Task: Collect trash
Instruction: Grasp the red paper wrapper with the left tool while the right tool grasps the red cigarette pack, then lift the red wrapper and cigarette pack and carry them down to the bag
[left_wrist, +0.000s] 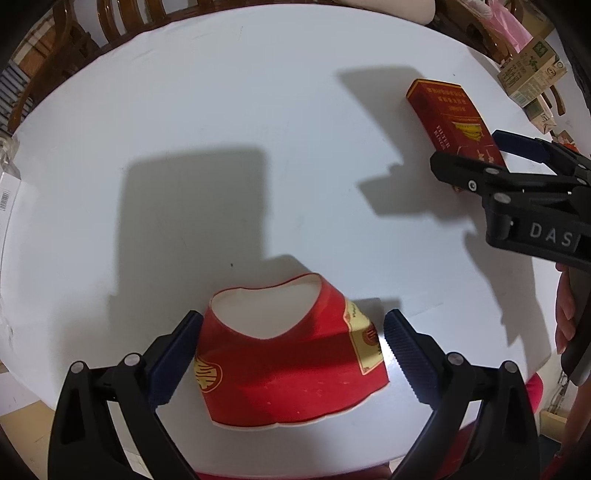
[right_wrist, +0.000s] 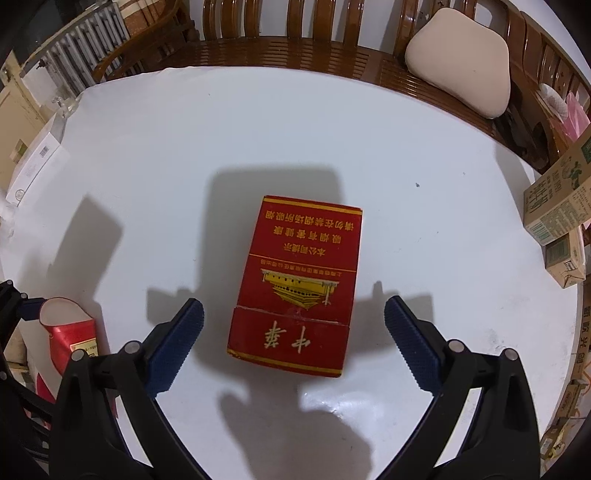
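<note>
A squashed red paper cup (left_wrist: 288, 354) lies on its side on the white round table (left_wrist: 221, 129), its open mouth facing away. My left gripper (left_wrist: 291, 343) is open with the cup between its fingers; the left pad touches the cup and the right pad stands just apart. A red cigarette pack (right_wrist: 295, 284) lies flat on the table. My right gripper (right_wrist: 293, 332) is open, its fingers on either side of the pack's near end, not touching. The pack (left_wrist: 454, 118) and right gripper (left_wrist: 491, 155) also show in the left wrist view, the cup (right_wrist: 70, 336) in the right wrist view.
Drink cartons (right_wrist: 561, 218) stand at the table's right edge. A white box (right_wrist: 37, 162) sits at the left edge. A wooden bench (right_wrist: 295, 51) with a beige cushion (right_wrist: 461, 62) runs behind the table.
</note>
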